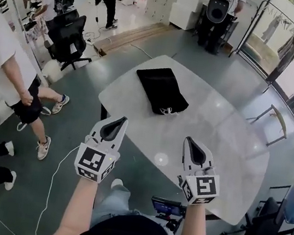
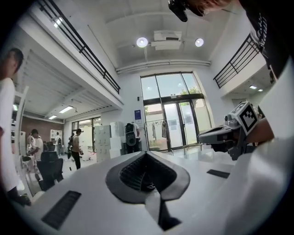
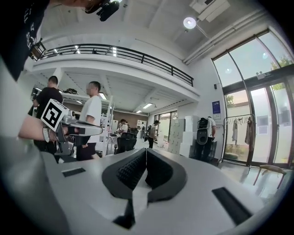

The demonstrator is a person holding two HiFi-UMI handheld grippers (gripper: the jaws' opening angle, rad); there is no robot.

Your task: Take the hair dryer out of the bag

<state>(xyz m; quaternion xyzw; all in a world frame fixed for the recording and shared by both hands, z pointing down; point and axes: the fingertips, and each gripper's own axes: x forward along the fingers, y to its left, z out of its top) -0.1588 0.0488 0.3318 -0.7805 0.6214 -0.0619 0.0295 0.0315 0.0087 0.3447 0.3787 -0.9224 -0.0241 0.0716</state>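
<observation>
Bag [image 1: 161, 89] looks soft and floppy, well ahead of left gripper [image 1: 121, 121] and right gripper [image 1: 189, 141], both closed and empty. Pinching its string end seems best; the hidden dryer is probably hard.

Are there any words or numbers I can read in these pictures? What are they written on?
No words or numbers can be read anywhere here.
The blue sign: print too small to read.
The square markers on the left gripper and the right gripper: black-and-white patterns, not letters.
The small screen in the head view: too blurred to read.
</observation>
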